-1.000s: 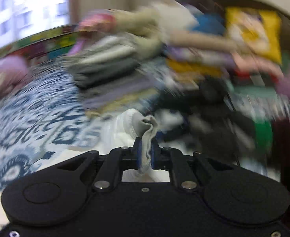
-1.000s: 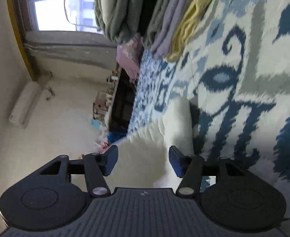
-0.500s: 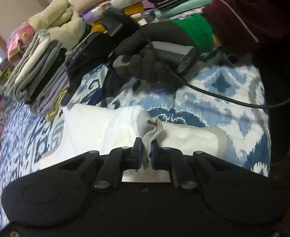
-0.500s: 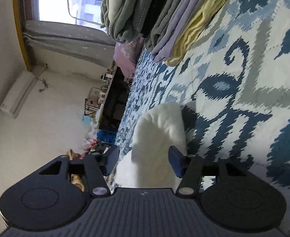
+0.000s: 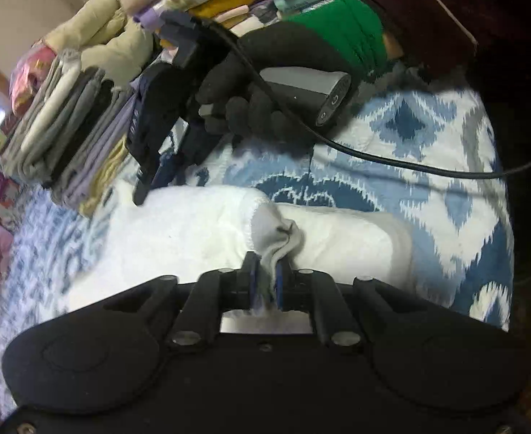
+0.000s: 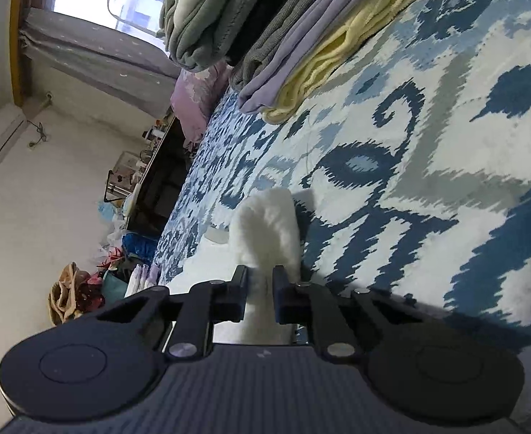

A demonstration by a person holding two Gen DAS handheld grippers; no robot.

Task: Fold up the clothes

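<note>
Left gripper (image 5: 264, 278) pinches the white garment's (image 5: 178, 228) grey hem; right gripper (image 6: 260, 289) clamps its far edge. Patterned bedspread (image 6: 428, 152) open nearby; folded stack (image 6: 301, 36) far.

I see open bedspread (image 6: 428, 152) right of my right gripper (image 6: 260, 291); the folded stack (image 6: 283, 47) blocks far, a gloved hand (image 5: 265, 86) beyond my left.
</note>
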